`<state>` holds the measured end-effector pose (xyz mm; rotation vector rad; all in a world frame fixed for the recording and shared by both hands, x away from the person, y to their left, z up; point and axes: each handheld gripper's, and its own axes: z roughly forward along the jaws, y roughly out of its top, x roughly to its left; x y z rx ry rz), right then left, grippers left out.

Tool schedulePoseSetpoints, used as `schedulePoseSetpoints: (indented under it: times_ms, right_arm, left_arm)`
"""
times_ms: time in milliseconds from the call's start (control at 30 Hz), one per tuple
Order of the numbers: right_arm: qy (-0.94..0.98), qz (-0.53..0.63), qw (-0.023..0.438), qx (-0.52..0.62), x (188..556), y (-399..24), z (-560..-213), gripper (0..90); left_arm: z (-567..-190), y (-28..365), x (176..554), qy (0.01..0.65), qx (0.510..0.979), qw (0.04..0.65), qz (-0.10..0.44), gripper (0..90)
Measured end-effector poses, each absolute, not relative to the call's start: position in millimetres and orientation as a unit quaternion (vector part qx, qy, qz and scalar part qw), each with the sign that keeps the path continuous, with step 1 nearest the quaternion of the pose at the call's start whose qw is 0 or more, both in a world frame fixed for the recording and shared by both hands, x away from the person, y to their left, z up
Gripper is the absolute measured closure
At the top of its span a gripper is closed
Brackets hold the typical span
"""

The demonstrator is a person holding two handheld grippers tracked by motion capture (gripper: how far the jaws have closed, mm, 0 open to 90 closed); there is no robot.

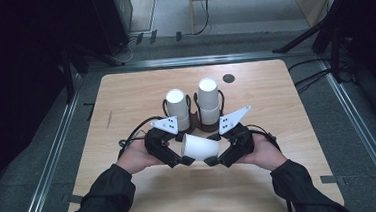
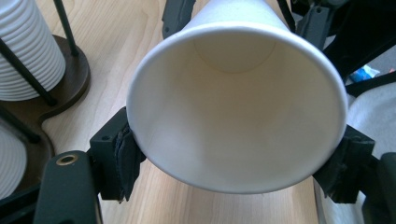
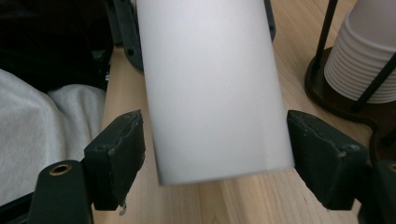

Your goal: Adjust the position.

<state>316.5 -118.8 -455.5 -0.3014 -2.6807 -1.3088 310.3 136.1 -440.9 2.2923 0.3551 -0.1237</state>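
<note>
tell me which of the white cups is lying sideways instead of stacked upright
The single cup held between the two grippers, nearest the person. It points sideways above the table, while the two stacks stand upright in the rack behind it.

Dim surroundings, table lit, close-ups soft

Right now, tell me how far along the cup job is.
Done, it seems: one white paper cup is out of the holder and held sideways over the table. In hand: the left gripper is clamped on its rim end; the right gripper has its jaws around the base end, small gaps showing. Left: the two stacks in the holder look tall, so plenty remains.
</note>
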Motion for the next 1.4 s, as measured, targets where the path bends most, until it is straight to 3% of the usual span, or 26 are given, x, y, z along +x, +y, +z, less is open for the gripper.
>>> schedulePoseSetpoints:
  times_ms: [533, 1400]
  right_arm:
    - [-0.901, -0.410, 0.044, -0.134, 313.4, -127.2, -467.4, 23.7]
    - [-0.919, -0.376, 0.031, -0.118, 304.8, -105.8, -488.3, 25.7]
  left_arm:
    - [-434.3, 129.9, 323.3, 0.119, 0.937, 0.328, -0.019, 21.5]
    - [-457.0, 88.0, 323.3, 0.063, 0.969, 0.231, -0.054, 21.2]
